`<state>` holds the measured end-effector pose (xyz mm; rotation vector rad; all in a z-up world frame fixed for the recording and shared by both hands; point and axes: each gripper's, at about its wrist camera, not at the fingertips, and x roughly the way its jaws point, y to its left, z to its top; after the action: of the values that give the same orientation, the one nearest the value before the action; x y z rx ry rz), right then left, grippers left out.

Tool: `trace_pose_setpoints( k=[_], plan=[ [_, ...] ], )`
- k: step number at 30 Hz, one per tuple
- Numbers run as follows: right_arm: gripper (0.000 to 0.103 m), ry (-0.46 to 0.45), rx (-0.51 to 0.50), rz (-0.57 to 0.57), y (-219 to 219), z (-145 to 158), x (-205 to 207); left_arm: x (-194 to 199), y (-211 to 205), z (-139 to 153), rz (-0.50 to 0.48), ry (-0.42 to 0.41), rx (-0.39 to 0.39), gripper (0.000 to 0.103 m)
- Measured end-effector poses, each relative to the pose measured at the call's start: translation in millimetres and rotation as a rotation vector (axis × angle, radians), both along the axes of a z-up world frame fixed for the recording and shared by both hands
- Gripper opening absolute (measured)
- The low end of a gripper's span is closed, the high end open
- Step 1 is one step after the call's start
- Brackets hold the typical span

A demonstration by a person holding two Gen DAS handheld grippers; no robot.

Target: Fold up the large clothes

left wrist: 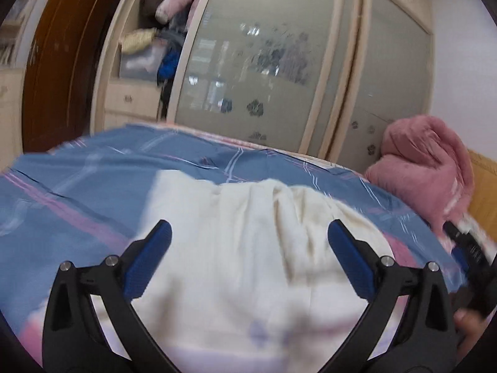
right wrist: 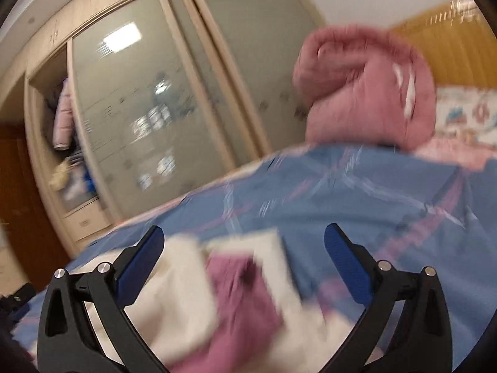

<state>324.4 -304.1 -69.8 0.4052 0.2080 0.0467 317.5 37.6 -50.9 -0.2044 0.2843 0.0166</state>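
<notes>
A cream-white garment [left wrist: 248, 248] lies spread on the blue patterned bedsheet [left wrist: 93, 180]. My left gripper [left wrist: 248, 233] is open and empty, its blue pads wide apart above the garment. In the right wrist view the same cream garment [right wrist: 186, 279] shows a mauve-pink panel [right wrist: 242, 292] in its middle. My right gripper [right wrist: 243, 236] is open and empty above that end. The right gripper's black body shows at the left wrist view's right edge [left wrist: 472, 248]. Both views are blurred.
A pink padded jacket [left wrist: 428, 168] is bundled at the bed's far right, and it also shows in the right wrist view [right wrist: 366, 90]. A wardrobe with frosted sliding doors [left wrist: 279, 62] stands behind the bed. An orange headboard [right wrist: 435, 31] is at the right.
</notes>
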Motion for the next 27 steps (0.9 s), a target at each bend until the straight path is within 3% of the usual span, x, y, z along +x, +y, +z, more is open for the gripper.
trace_pose_setpoints(
  k=[4, 7, 11, 15, 18, 22, 27],
  plan=[
    [0.102, -0.045, -0.142, 0.071, 13, 1, -109, -107, -2, -26, -0.021, 0.027, 0.15, 0.101],
    [0.102, -0.103, -0.231, 0.084, 17, -18, -190, -167, -8, -42, -0.057, 0.064, 0.159, 0.101],
    [0.102, -0.076, -0.302, 0.099, 18, -38, -257, -232, -23, -50, -0.118, 0.037, 0.206, 0.101],
    [0.102, -0.041, -0.338, 0.117, 16, -47, -294, -274, -36, -63, -0.134, 0.05, 0.272, 0.101],
    [0.102, -0.068, -0.375, 0.091, 14, -45, -311, -295, -41, -65, -0.137, 0.058, 0.278, 0.101],
    [0.102, -0.079, -0.363, 0.066, 6, -39, -324, -314, -45, -63, -0.13, 0.024, 0.292, 0.101],
    [0.102, -0.102, -0.425, 0.042, 12, -38, -335, -330, -40, -57, -0.106, -0.019, 0.29, 0.101]
  ],
)
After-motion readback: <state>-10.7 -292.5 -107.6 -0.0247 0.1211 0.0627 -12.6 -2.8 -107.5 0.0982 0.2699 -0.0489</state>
